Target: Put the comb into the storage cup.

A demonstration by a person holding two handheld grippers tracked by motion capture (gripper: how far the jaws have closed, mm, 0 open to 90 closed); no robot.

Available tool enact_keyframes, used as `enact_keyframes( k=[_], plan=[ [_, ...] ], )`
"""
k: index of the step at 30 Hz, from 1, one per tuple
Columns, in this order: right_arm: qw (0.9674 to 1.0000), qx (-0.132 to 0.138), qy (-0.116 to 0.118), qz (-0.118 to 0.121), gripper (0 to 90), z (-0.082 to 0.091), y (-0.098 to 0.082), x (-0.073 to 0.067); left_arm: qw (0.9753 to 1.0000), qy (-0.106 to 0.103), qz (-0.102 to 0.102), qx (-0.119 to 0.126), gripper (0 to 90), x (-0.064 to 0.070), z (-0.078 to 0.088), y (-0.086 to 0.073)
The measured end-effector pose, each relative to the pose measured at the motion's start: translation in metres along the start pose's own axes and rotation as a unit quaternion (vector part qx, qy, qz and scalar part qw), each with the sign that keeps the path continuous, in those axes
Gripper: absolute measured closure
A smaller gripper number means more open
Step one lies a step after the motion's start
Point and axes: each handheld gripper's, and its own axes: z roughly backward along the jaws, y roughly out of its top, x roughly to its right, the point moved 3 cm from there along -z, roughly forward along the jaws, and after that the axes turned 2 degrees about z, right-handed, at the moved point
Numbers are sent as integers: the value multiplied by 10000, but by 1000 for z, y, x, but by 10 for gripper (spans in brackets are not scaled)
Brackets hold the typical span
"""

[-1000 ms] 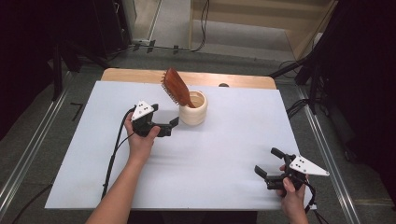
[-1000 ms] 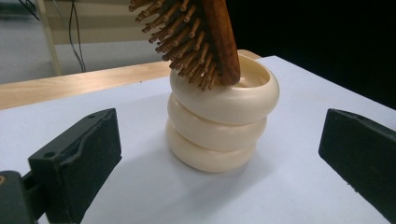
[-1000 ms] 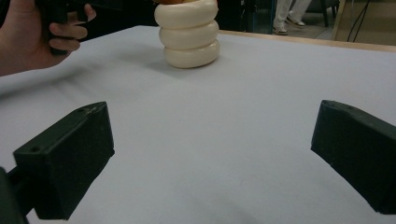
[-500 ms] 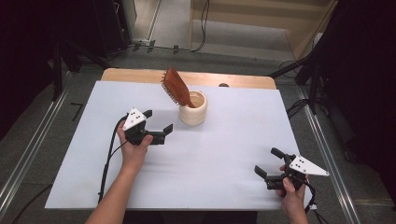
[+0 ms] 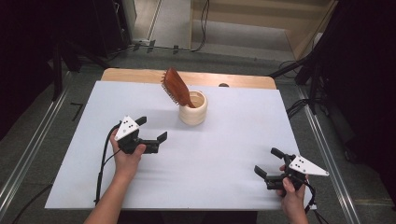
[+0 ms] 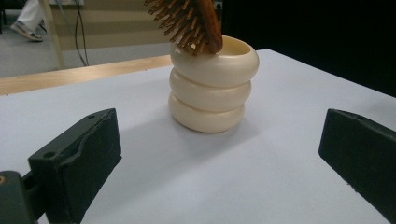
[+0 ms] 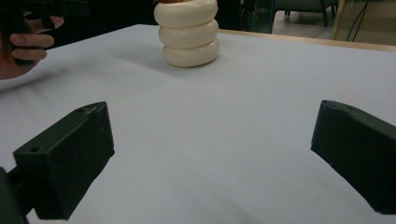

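Near the far middle of the white table [image 5: 233, 186]: wooden hairbrush [image 5: 176, 87] standing handle-down in the cream ringed holder [image 5: 193, 108], head tilted left over the rim, so placing looks done and only drawing back clear seems left. Left of the holder and apart from it, left gripper [image 5: 152, 133] with jaws spread wide and empty; at the near right corner, close to the table's edge, right gripper [image 5: 267, 164] likewise wide and empty. Between both, broad bare tabletop; plenty of room to move.
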Motion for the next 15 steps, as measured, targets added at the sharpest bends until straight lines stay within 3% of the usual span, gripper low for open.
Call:
enact_keyframes(
  k=[15],
  plan=[
    [10000, -12, -21, -10, 0, 0, 0, 0, 9999, 143, -89, -22, 0, -5, 28, -12]
  ],
)
